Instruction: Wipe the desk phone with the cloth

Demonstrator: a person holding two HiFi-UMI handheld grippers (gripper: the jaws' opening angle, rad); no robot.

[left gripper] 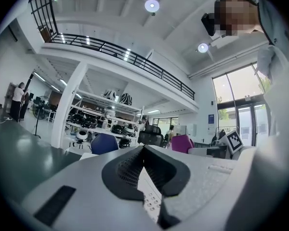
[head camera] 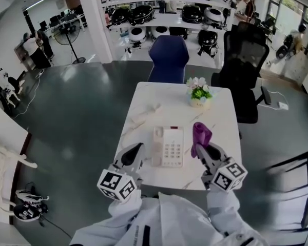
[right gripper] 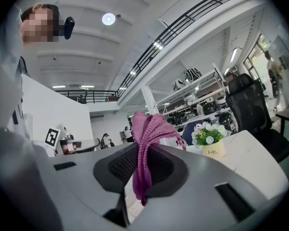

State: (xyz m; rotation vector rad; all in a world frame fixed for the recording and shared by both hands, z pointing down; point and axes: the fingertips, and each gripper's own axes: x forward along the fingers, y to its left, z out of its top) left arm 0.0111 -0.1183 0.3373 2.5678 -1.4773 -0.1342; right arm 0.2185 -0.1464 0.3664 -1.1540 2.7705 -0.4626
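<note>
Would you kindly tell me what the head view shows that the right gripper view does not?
Only the head view: the whole desk phone with handset and keypad, and the dark floor around the table. Only the right gripper view: the ceiling lamp, the balcony railing, and the print on the flower pot. Both: the right gripper shut on the purple cloth, the flower pot and the black chair.

Phone on the bench between the left tool and right tool, cloth pinched in the right tool, just beside the phone, flower pot farther ahead of it, chair beyond the bench
</note>
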